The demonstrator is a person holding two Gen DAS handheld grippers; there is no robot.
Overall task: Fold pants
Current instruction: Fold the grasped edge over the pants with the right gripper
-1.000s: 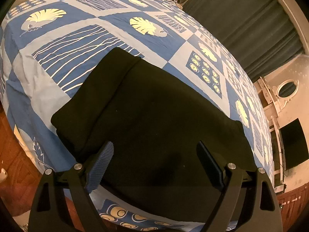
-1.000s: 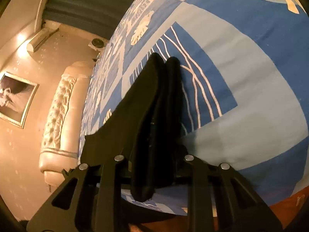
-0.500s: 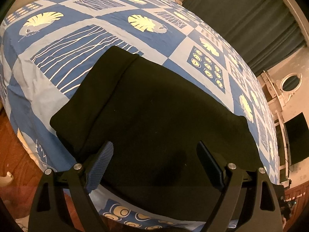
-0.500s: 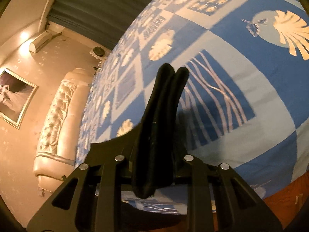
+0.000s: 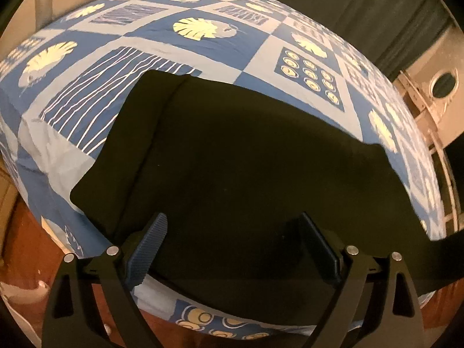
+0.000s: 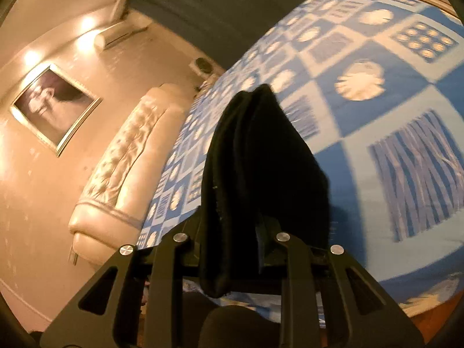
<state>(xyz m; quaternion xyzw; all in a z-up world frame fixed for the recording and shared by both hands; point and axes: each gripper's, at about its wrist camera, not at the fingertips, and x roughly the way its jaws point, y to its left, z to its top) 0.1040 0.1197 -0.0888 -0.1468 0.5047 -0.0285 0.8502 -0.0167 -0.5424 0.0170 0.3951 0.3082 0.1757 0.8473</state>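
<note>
Left hand-held gripper: jaws spread wide, nothing between them; blue ribbed pads; poised over the near edge of the pants.

Pants: black, folded, flat on the bed from its near edge toward centre; a narrower folded strip along the 9 o'clock side; one end lifted off toward 4 o'clock.

Right hand-held gripper: clamped on a bunched black fold of the pants, which stands up between the fingers toward 12 o'clock, above the bed.

Bed: blue-and-pale checked cover with leaf, stripe and ring motifs. One far square, at 12 o'clock, carries block lettering too blurred to read.

Headboard: cream, tufted, 9 o'clock in the right view.

Framed picture: on the wall, 10 o'clock.

Curtain: dark, 1 o'clock.
</note>
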